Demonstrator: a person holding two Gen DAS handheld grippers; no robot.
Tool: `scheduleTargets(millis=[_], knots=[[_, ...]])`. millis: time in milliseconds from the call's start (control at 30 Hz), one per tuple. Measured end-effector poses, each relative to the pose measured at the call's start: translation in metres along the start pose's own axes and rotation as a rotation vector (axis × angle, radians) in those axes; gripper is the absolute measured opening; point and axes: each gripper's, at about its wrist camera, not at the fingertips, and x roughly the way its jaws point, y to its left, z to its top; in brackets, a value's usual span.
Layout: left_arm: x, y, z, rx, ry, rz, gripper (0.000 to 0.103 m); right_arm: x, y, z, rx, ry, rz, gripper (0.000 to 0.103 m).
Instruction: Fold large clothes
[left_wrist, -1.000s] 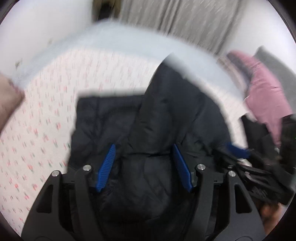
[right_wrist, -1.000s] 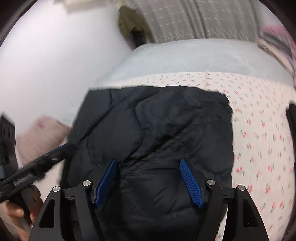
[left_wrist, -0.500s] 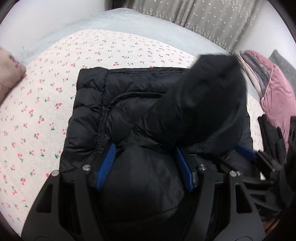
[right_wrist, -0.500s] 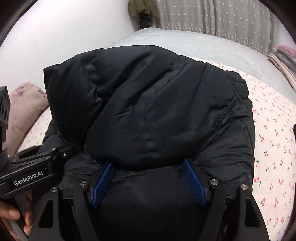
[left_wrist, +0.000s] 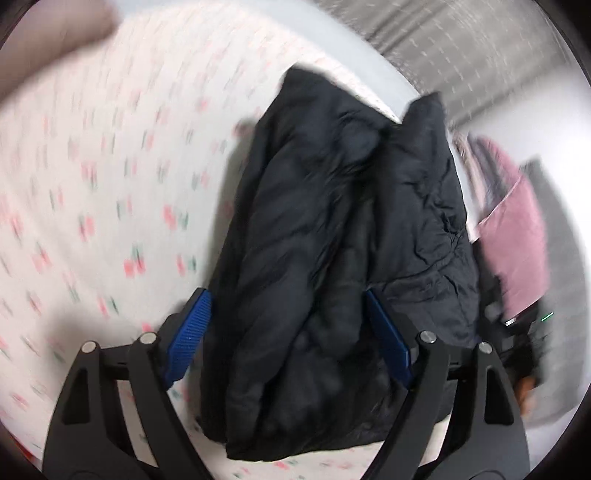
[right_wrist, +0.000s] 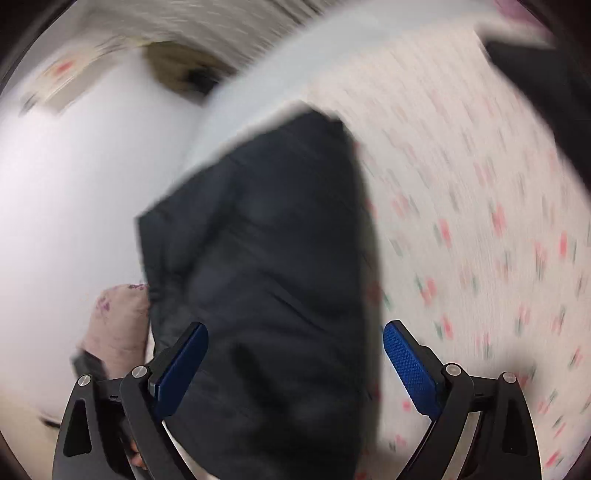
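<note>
A black puffer jacket lies folded into a long narrow bundle on the cherry-print bed sheet. My left gripper is open, its blue pads on either side of the jacket's near end, holding nothing. In the right wrist view the jacket runs away from me between the pads. My right gripper is open above it, gripping nothing. Both views are motion-blurred.
A pink garment and grey pillow lie at the right of the bed. A pink floral pillow sits at the left by the white wall. A grey curtain hangs behind the bed. Another dark item lies far right.
The jacket's raised half has dropped down and the jacket now lies as a narrow bundle. Both grippers have swung sideways and pulled back, still open.
</note>
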Motion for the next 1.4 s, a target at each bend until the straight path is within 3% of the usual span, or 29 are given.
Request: scheduleTargets(millis=[100,233,333,567,833,967,1400], knots=[[0.000,0.005,-0.006,0.023,0.001,-0.018,0.087,0.002,-0.012,-0.002,0.033,0.007,0.041,0.097],[0.002,0.015,-0.011,-0.018,0.027,-0.071,0.087,0.028,-0.006,-0.007,-0.031,0.074,0.093,0.097],[0.008,0.017,-0.013,-0.036,0.047,-0.104,0.087,0.027,0.001,-0.020,-0.053,0.074,0.082,0.098],[0.011,0.023,-0.019,-0.030,0.062,-0.133,0.088,0.034,-0.009,-0.013,-0.034,0.093,0.101,0.098],[0.020,0.001,-0.020,0.053,0.039,-0.062,0.088,0.054,-0.011,-0.018,-0.016,0.113,0.134,0.098],[0.027,-0.010,-0.021,0.081,0.026,-0.031,0.088,0.055,0.000,-0.018,-0.068,0.099,0.099,0.097],[0.045,-0.055,-0.016,0.167,-0.024,0.046,0.070,0.041,0.016,-0.015,-0.175,0.053,0.020,0.071]])
